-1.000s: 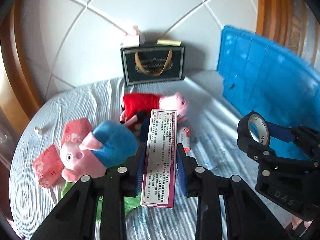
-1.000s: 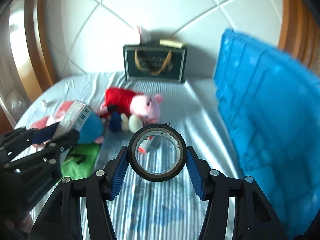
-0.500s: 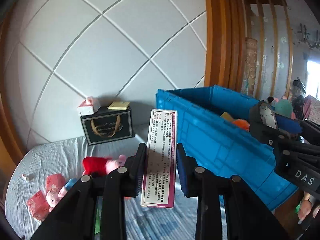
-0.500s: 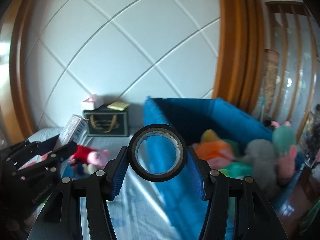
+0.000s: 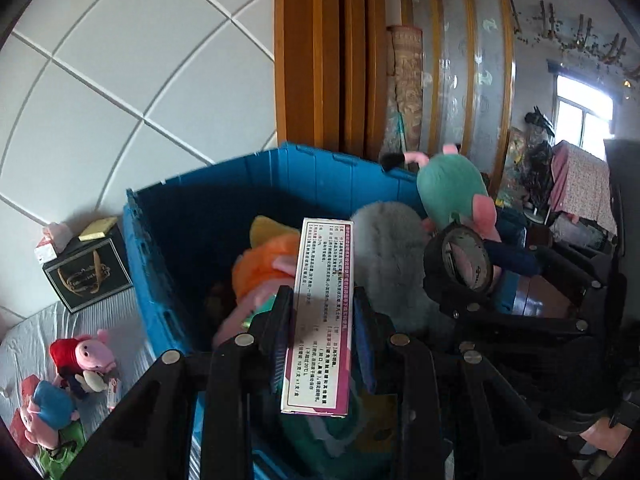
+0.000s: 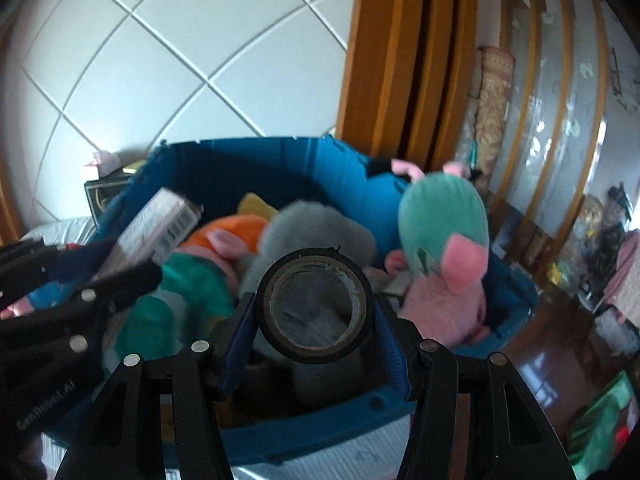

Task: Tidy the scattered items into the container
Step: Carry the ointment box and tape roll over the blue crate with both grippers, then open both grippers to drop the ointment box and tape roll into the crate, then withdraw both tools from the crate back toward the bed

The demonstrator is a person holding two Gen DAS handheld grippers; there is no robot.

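My left gripper (image 5: pixel 320 332) is shut on a long white and pink printed box (image 5: pixel 322 312), held over the open blue crate (image 5: pixel 160 248). My right gripper (image 6: pixel 316 320) is shut on a black roll of tape (image 6: pixel 316 308), also above the blue crate (image 6: pixel 320 424). Each view shows the other gripper: the tape roll (image 5: pixel 460 260) at the right, the box (image 6: pixel 156 232) at the left. Inside the crate lie an orange plush (image 5: pixel 260 268), a grey plush (image 6: pixel 316 232) and a teal and pink plush (image 6: pixel 444 224).
On the grey sheet left of the crate lie a red-dressed pig plush (image 5: pixel 82 354), a blue-dressed pig plush (image 5: pixel 50 404), red packets and a green item (image 5: pixel 60 450). A dark gift bag (image 5: pixel 86 276) stands against the white panelled wall. Wooden door frame and furniture stand behind the crate.
Both grippers have swung right and upward from over the sheet to above the blue crate, each still carrying its item. The plush pigs have slid to the far left of the left wrist view.
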